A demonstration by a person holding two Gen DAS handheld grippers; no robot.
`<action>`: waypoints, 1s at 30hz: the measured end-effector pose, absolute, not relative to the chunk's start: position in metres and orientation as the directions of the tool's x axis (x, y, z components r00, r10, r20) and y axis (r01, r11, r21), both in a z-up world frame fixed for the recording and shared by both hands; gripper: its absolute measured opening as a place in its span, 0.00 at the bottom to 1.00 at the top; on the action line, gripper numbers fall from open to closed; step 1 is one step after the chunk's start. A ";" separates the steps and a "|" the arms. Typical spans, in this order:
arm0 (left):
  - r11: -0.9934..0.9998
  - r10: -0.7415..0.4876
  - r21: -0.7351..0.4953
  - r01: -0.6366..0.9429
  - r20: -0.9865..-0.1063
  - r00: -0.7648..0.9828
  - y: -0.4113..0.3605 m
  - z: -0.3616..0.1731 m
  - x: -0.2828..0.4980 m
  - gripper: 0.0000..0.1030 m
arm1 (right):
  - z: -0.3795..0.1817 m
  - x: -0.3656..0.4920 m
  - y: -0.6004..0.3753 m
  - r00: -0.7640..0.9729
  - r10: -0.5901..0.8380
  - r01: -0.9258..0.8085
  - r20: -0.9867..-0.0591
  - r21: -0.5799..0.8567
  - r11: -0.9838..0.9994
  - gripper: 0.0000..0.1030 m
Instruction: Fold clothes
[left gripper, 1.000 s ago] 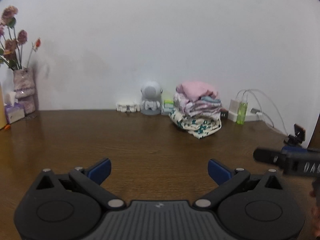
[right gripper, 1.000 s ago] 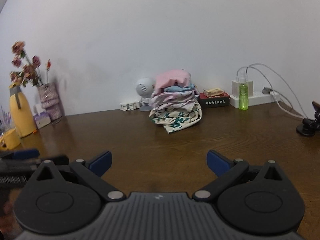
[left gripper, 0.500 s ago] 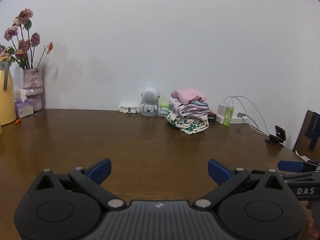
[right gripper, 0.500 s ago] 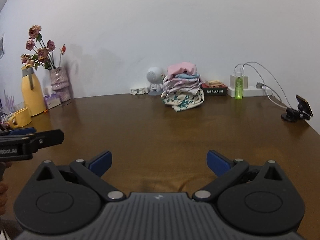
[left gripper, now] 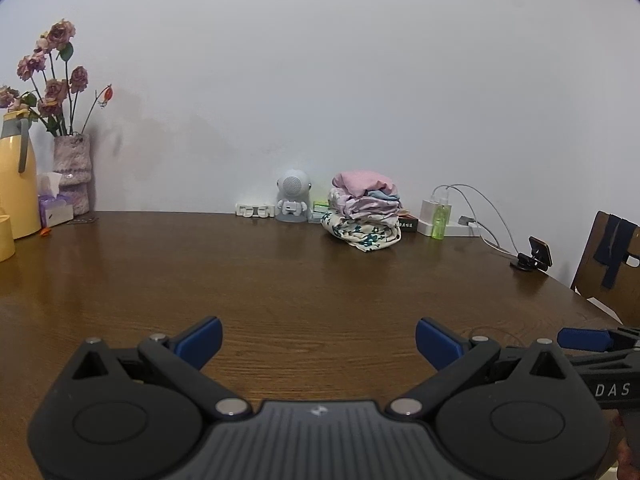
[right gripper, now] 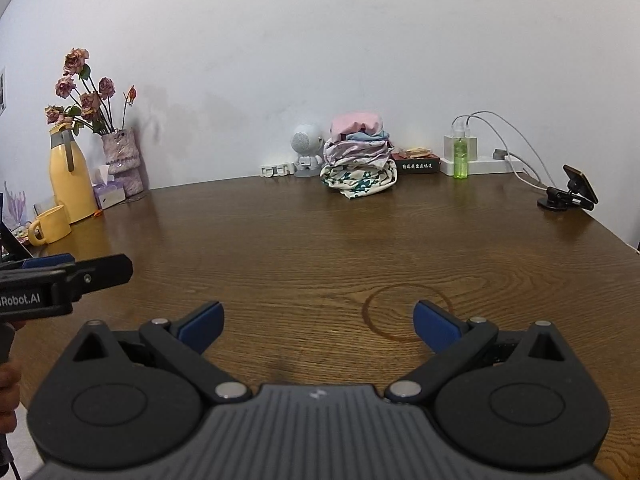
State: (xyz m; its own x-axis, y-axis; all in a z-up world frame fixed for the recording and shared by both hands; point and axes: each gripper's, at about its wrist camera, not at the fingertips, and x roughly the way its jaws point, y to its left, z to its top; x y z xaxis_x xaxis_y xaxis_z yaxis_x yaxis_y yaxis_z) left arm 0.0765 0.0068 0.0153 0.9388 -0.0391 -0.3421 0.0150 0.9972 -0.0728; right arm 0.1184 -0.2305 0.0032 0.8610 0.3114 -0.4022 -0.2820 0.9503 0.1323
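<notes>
A stack of folded clothes [left gripper: 365, 215] [right gripper: 358, 158], pink on top and a white piece with green print at the bottom, rests at the back of the brown wooden table [left gripper: 300, 280] [right gripper: 320, 248] near the wall. My left gripper [left gripper: 318, 342] hovers open over the table's near part, far from the stack, nothing between its blue pads. My right gripper [right gripper: 316, 326] is also open and empty, over a ring mark in the wood. Each gripper shows in the other's view, the right one [left gripper: 592, 344] at the right edge, the left one [right gripper: 68, 272] at the left edge.
A yellow flask [right gripper: 69, 180], yellow mug [right gripper: 50, 226], flower vase [right gripper: 122, 160] and tissue box [left gripper: 54, 208] stand at the back left. A small grey robot figure [left gripper: 293, 196], green bottle [right gripper: 460, 158], power strip with cables [right gripper: 484, 164] and a phone holder [right gripper: 568, 194] line the back and right. A chair [left gripper: 608, 264] stands at the right.
Both grippers have pulled back and away from the clothes stack, which now looks smaller and farther. Both stay open and empty.
</notes>
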 end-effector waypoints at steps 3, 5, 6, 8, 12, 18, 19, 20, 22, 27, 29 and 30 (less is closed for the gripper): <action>0.997 -0.044 -0.077 0.018 -0.351 0.935 0.005 0.014 0.075 1.00 | 0.005 0.119 -0.231 0.864 0.311 -0.282 -0.396 0.132 0.950 1.00; 0.997 -0.047 -0.077 0.021 -0.357 0.933 0.003 0.013 0.075 1.00 | 0.005 0.119 -0.231 0.863 0.311 -0.282 -0.397 0.132 0.950 1.00; 0.997 -0.048 -0.075 0.023 -0.359 0.932 0.002 0.012 0.074 1.00 | 0.004 0.119 -0.231 0.862 0.312 -0.283 -0.398 0.132 0.950 1.00; 0.997 -0.048 -0.074 0.022 -0.361 0.931 0.002 0.012 0.074 1.00 | 0.003 0.119 -0.231 0.860 0.313 -0.284 -0.404 0.131 0.950 1.00; 0.997 -0.044 -0.079 0.016 -0.369 0.929 0.003 0.012 0.075 1.00 | 0.001 0.120 -0.229 0.854 0.310 -0.284 -0.418 0.125 0.951 1.00; 0.996 -0.054 -0.085 0.023 -0.376 0.925 0.003 0.010 0.076 1.00 | 0.000 0.121 -0.230 0.851 0.314 -0.285 -0.422 0.130 0.949 1.00; 0.996 -0.054 -0.086 0.023 -0.377 0.924 0.003 0.010 0.076 1.00 | 0.000 0.121 -0.230 0.851 0.313 -0.285 -0.422 0.131 0.950 1.00; 0.996 -0.053 -0.086 0.022 -0.379 0.924 0.003 0.010 0.076 1.00 | -0.001 0.121 -0.230 0.851 0.313 -0.284 -0.423 0.131 0.950 1.00; 0.996 -0.052 -0.087 0.020 -0.383 0.922 0.003 0.009 0.077 1.00 | -0.001 0.121 -0.230 0.850 0.314 -0.285 -0.423 0.132 0.950 1.00; 0.996 -0.054 -0.089 0.021 -0.389 0.920 0.004 0.009 0.077 1.00 | -0.001 0.121 -0.230 0.849 0.315 -0.286 -0.424 0.133 0.949 1.00; 0.996 -0.055 -0.090 0.022 -0.391 0.919 0.004 0.009 0.077 1.00 | -0.002 0.121 -0.230 0.849 0.317 -0.287 -0.424 0.134 0.949 1.00; 0.996 -0.056 -0.089 0.022 -0.392 0.918 0.003 0.009 0.078 1.00 | -0.002 0.121 -0.230 0.849 0.316 -0.287 -0.424 0.134 0.949 1.00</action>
